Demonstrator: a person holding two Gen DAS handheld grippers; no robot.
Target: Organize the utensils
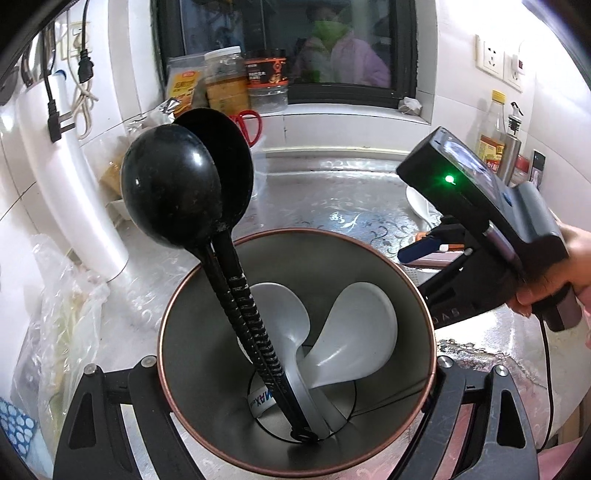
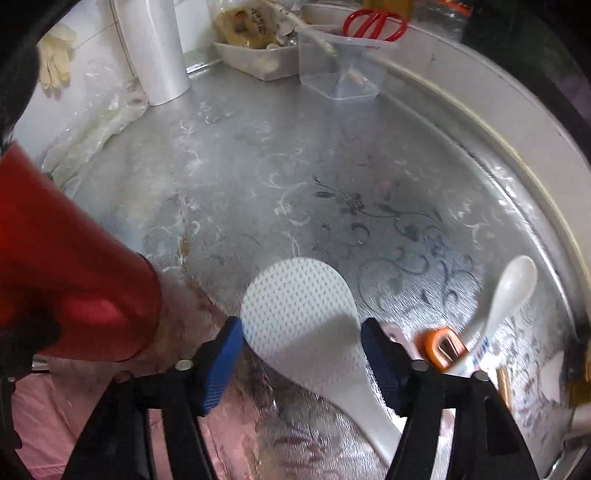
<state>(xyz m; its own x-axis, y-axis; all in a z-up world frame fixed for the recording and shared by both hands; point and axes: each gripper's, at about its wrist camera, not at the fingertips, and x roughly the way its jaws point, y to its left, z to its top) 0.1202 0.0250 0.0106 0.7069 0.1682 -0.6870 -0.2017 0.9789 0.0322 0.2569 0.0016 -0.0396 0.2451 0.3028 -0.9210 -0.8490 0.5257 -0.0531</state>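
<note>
Left gripper (image 1: 295,373) was clamped on the metal cup (image 1: 199,350): arms at lower left and lower right of the left wrist view pressed against the cup's copper-edged rim, cup mouth filling the lower centre. Gripper tilted down, looking into the cup.

Inside the cup: two black ladles (image 1: 173,188), handles meeting at the cup bottom, bowls sticking up and out toward the upper left; two white spoons (image 1: 354,332) lay lower in the cup, bowls facing up.

Right gripper (image 1: 424,253) showed at the right of that frame, a hand (image 1: 554,273) wrapped around its grip at the right edge, body angled down toward the patterned counter (image 1: 332,199), green light on its housing.

Right wrist view: right gripper (image 2: 301,354) pointed steeply down at the counter (image 2: 295,166). Blue pads (image 2: 221,365) stood apart, jaws wide, gripping nothing. White rice paddle (image 2: 299,317) lay flat on the counter between the pads, head toward frame centre, handle running to the lower right. Left pad sat right at the paddle's edge; contact couldn't be confirmed, frame was blurred.

A white ceramic spoon (image 2: 506,295) lay at the right of frame, beside an orange-edged item (image 2: 439,347) I couldn't identify. The cup's red outside (image 2: 66,266) filled the left edge. Red scissors (image 2: 373,24) in a clear container at top.
</note>
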